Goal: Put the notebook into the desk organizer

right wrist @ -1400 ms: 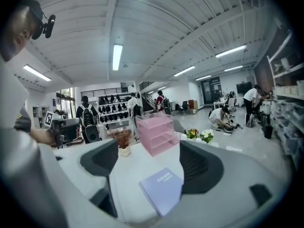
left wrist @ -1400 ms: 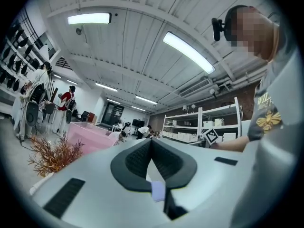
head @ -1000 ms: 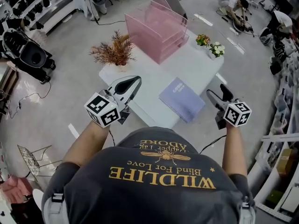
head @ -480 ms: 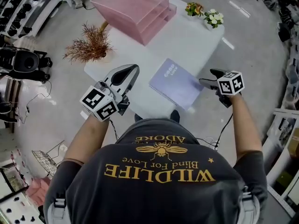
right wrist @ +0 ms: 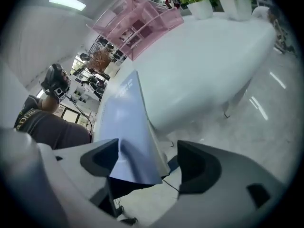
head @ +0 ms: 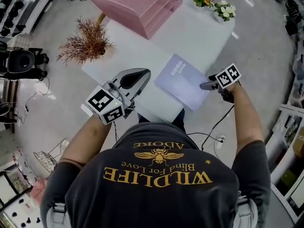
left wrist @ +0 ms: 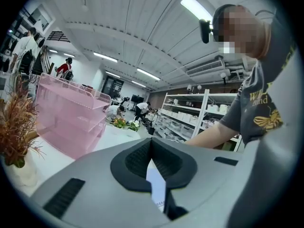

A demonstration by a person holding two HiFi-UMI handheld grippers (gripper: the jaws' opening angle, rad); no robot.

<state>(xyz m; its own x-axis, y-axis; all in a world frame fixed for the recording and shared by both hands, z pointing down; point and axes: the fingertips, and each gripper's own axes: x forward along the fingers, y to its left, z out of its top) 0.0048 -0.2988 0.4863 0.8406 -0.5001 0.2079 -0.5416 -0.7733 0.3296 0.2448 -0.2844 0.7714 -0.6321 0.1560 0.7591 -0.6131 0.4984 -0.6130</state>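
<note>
A lavender notebook (head: 183, 82) lies flat near the front edge of the white table (head: 142, 56), with its near right corner sticking out over the edge. My right gripper (head: 205, 85) is open at that corner. In the right gripper view the notebook (right wrist: 128, 127) corner sits between the jaws, against the left one, with a gap to the right one. The pink mesh desk organizer (head: 137, 4) stands at the table's far end. My left gripper (head: 135, 80) hovers shut over the table's front left edge, holding nothing. The left gripper view shows the organizer (left wrist: 71, 122) ahead on the left.
A dried reddish plant (head: 88, 42) in a pot stands at the table's left corner. Two small flower pots (head: 213, 4) sit at the far right corner. Cables and equipment lie on the floor around the table. Shelving lines the room's right side.
My right gripper has moved left and forward to the notebook's near right corner, which now sits between its jaws. The left gripper has edged toward the table.
</note>
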